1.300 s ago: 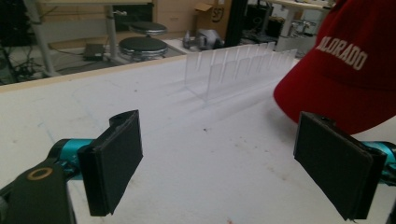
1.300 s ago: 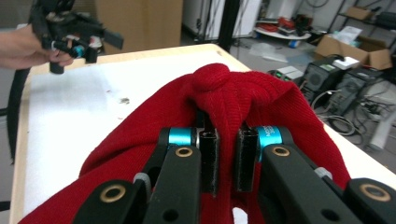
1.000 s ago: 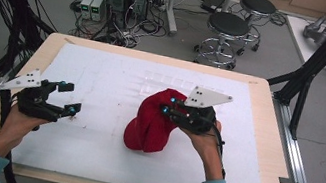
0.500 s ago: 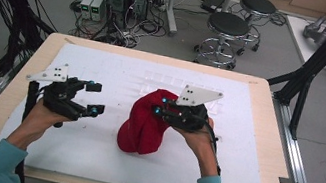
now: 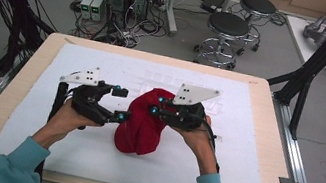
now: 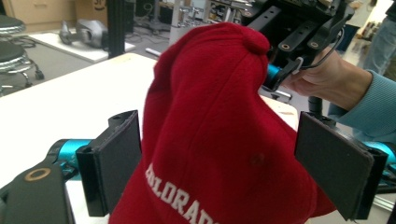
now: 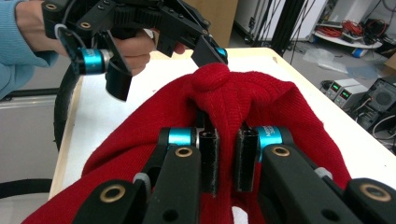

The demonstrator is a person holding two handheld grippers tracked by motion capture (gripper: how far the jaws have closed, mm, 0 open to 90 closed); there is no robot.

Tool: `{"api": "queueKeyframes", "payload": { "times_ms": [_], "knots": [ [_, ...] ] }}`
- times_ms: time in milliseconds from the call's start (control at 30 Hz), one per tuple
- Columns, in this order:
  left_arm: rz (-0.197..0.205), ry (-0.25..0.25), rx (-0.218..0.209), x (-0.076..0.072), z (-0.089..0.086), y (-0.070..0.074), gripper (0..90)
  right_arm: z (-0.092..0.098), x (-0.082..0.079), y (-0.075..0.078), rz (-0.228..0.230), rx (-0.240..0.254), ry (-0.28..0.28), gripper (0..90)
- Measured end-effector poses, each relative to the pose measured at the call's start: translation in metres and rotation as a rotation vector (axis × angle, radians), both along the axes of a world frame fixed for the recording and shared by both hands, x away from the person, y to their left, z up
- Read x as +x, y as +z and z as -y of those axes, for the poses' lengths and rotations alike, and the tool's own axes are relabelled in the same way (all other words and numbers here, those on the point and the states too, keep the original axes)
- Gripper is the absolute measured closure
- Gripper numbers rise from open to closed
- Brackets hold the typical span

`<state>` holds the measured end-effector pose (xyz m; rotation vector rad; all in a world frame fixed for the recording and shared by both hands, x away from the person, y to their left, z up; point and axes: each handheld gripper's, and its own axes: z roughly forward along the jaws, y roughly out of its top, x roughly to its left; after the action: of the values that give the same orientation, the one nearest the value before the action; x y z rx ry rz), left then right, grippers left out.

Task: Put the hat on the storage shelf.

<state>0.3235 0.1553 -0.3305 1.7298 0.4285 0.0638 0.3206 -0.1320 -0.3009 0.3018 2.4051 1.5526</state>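
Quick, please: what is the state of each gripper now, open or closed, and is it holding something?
Left gripper: open, jaws on either side of the red cap, not pressing it.
Right gripper: closed, pinching the red cap's fabric.

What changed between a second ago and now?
The left claw moved from the table's left side across to the red cap; its open jaws now flank the cap without pressing. The right claw stayed clamped on the cap's top, and the cap barely shifted.
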Motion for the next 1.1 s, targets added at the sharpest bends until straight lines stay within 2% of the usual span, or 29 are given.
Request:
{"api": "queueKeyframes", "payload": {
  "times_ms": [200,367,500,600,633,733,767,800,867,1067,1100],
  "knots": [
    [-0.014,-0.002,0.03,0.002,0.007,-0.001,15.4,-0.003,0.001,-0.001,0.003,-0.006,0.016,83.7],
    [-0.02,-0.021,0.036,0.003,0.011,-0.003,16.1,-0.009,0.002,-0.001,0.012,-0.008,0.033,83.7],
    [-0.044,-0.029,0.048,0.005,0.012,-0.005,18.6,-0.012,0.004,-0.003,0.011,-0.012,0.037,83.7],
    [-0.064,-0.051,0.041,0.007,0.012,-0.006,24.8,-0.013,0.004,-0.003,0.012,-0.007,0.042,83.7],
    [-0.067,-0.056,0.041,0.007,0.012,-0.006,24.8,-0.013,0.004,-0.003,0.012,-0.007,0.042,83.7],
    [-0.068,-0.065,0.05,0.007,0.014,-0.007,34.1,-0.015,0.002,-0.002,0.021,-0.008,0.049,83.7],
    [-0.074,-0.07,0.05,0.006,0.014,-0.007,34.1,-0.015,0.002,-0.002,0.021,-0.008,0.049,83.7],
    [-0.069,-0.075,0.052,0.006,0.014,-0.007,39.9,-0.015,0.002,-0.001,0.026,-0.004,0.055,83.7],
    [-0.07,-0.075,0.057,0.005,0.014,-0.007,42.4,-0.015,0.001,-0.001,0.024,-0.005,0.053,83.7],
    [-0.067,-0.073,0.074,0.004,0.013,-0.006,59.8,-0.014,0.001,0.0,0.035,-0.006,0.055,83.7],
    [-0.068,-0.074,0.074,0.003,0.013,-0.006,59.8,-0.014,0.001,0.0,0.035,-0.006,0.055,83.7]
  ]
}}
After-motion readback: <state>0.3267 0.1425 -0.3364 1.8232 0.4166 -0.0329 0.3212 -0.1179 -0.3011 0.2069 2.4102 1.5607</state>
